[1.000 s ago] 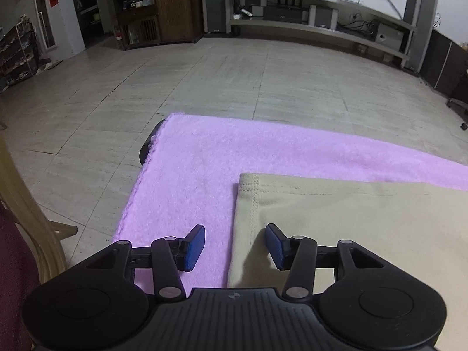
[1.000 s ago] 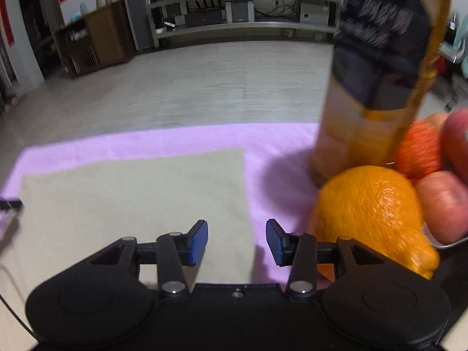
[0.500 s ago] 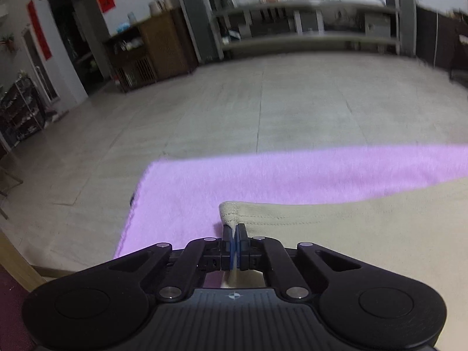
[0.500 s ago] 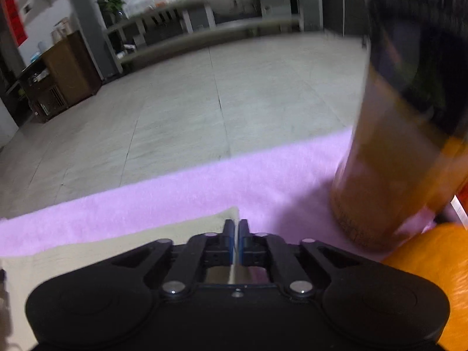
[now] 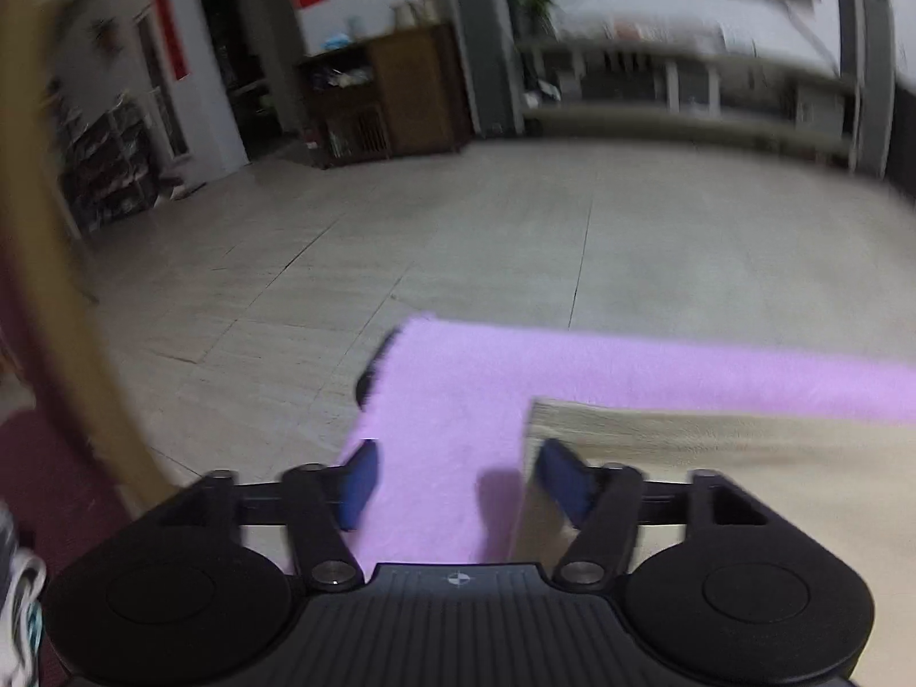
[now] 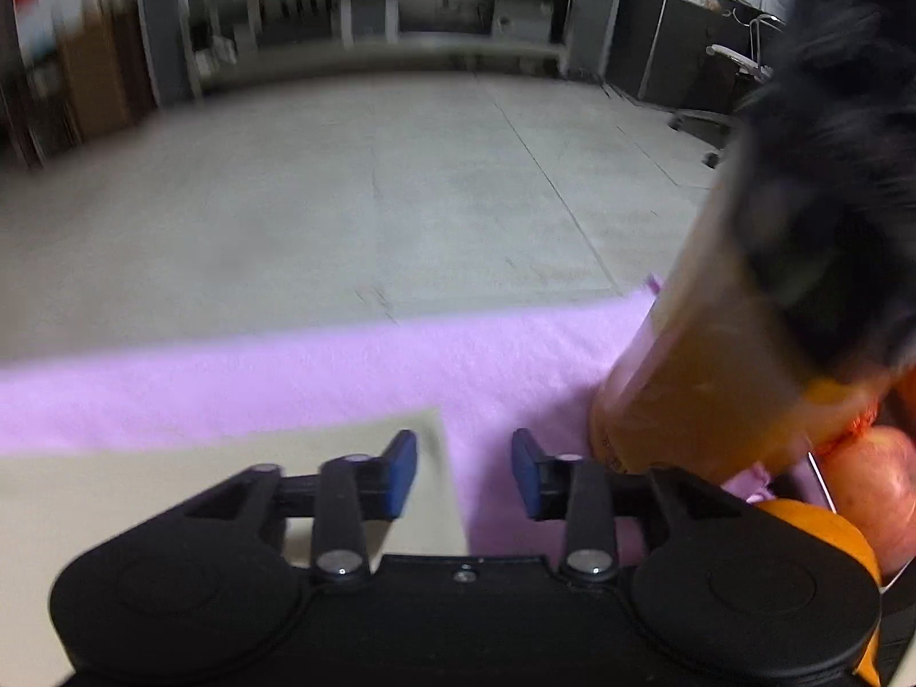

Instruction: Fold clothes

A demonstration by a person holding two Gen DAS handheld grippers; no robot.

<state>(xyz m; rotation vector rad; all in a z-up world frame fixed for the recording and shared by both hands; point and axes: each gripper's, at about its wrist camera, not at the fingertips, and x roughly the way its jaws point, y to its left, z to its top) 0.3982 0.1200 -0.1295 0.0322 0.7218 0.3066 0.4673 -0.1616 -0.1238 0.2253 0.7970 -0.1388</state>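
The left tool (image 5: 455, 481) hangs with its blue pads spread wide, holding nothing, over the pink towel (image 5: 452, 401) at the left edge of the beige garment (image 5: 715, 458). The garment lies flat on the towel. Further right, the right tool (image 6: 464, 472) also gapes, empty, above the garment's far right corner (image 6: 423, 429). Just beside it stand an orange bottle (image 6: 715, 366) and fruit (image 6: 870, 475).
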